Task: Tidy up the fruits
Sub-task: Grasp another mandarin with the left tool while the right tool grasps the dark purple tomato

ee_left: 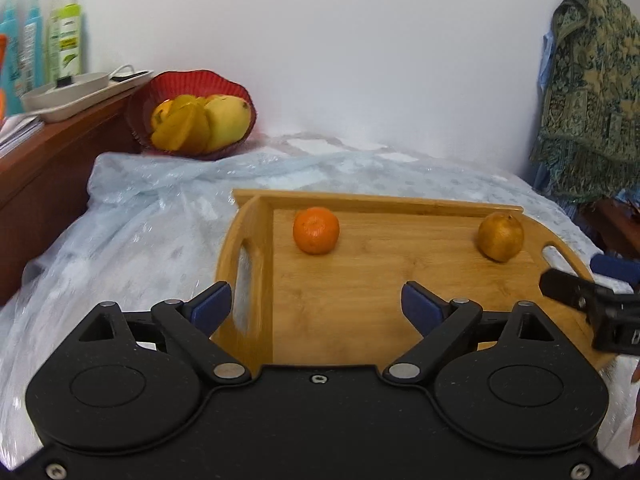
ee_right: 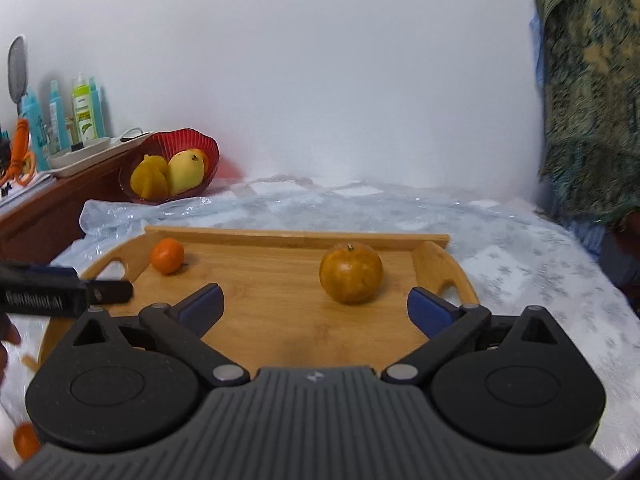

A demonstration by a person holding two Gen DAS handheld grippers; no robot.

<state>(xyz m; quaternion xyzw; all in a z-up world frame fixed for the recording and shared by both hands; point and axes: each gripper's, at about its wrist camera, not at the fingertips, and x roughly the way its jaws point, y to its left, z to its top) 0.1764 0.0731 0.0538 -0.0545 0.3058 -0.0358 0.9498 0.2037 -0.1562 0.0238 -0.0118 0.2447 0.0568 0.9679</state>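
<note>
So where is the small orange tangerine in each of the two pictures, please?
Left wrist view: tangerine at the tray's far left, just left of centre in the picture.
Right wrist view: tangerine in the tray's far-left corner, at the picture's left.
Shared landmark: the red fruit bowl behind the wooden tray.

I'm looking at a bed (ee_left: pixel 460 184) covered with a pale blue patterned sheet under crinkled clear plastic (ee_left: pixel 160 208). A wooden tray (ee_left: pixel 360 304) with cut-out handles lies flat on it, near the middle. At the far left, by the wall, a red bowl (ee_left: pixel 192 92) of yellow fruit rests on the bed, tilted against a brown wooden shelf (ee_left: pixel 48 160). In the right wrist view a small orange fruit (ee_right: pixel 25 440) lies off the tray at the lower left.
</note>
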